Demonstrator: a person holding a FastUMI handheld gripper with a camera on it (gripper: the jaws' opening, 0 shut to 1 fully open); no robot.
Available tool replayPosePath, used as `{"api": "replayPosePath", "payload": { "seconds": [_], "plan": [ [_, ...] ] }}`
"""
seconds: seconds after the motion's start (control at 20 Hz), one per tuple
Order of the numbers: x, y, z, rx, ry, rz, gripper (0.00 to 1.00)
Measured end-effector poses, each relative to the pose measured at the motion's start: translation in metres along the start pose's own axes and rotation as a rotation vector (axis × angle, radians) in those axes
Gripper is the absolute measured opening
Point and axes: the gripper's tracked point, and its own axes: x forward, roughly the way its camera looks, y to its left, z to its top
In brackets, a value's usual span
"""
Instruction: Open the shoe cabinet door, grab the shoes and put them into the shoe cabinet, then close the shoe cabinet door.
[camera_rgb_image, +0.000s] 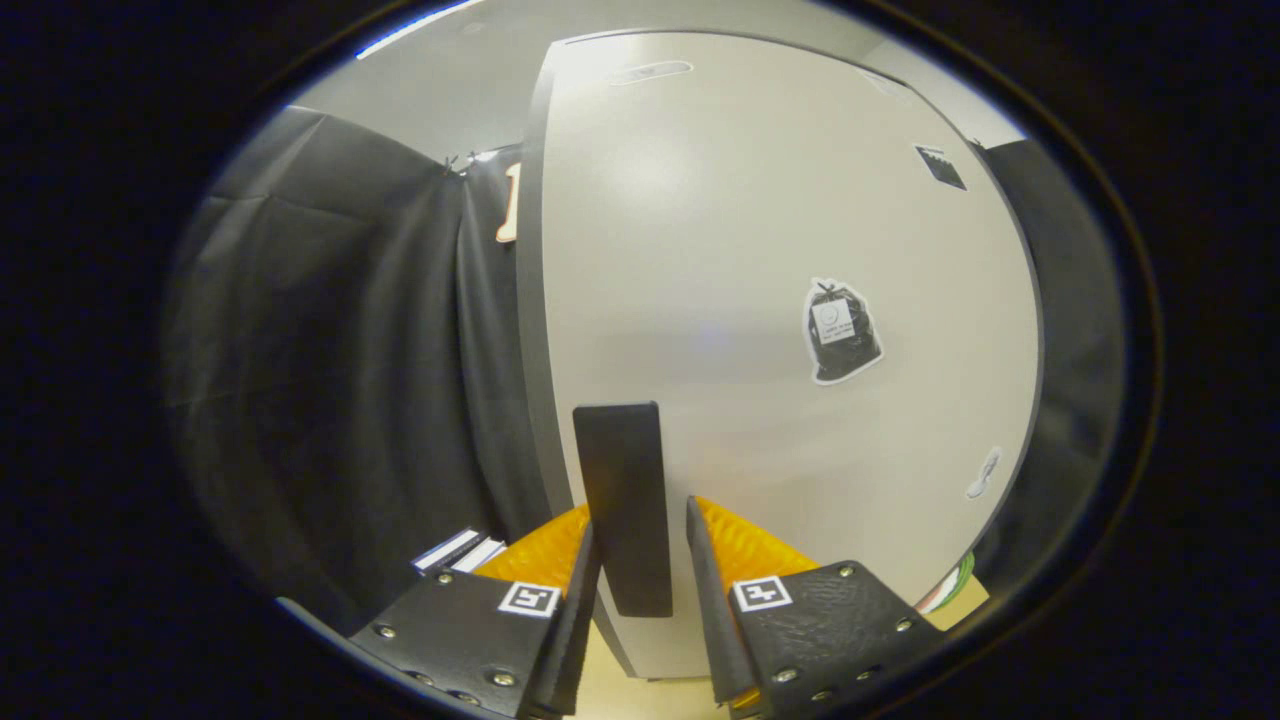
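The white shoe cabinet door stands close in front of me. Its dark upright handle sits near the door's left edge and runs down between my fingers. My gripper straddles the handle with the jaws narrowly apart. The left finger lies against the handle's left side. A thin strip of white door shows between the handle and the right finger. No shoes are held.
Black booth cloth hangs to the left of the door's edge and also on the far right. A sticker of a black bag is on the door's right half. A small striped object lies low beside the left finger.
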Motion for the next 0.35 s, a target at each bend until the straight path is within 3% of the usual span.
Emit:
{"api": "replayPosePath", "payload": {
  "seconds": [0.35],
  "plan": [
    [-0.0057, 0.0016, 0.0011, 0.003, 0.001, 0.006, 0.49]
  ]
}}
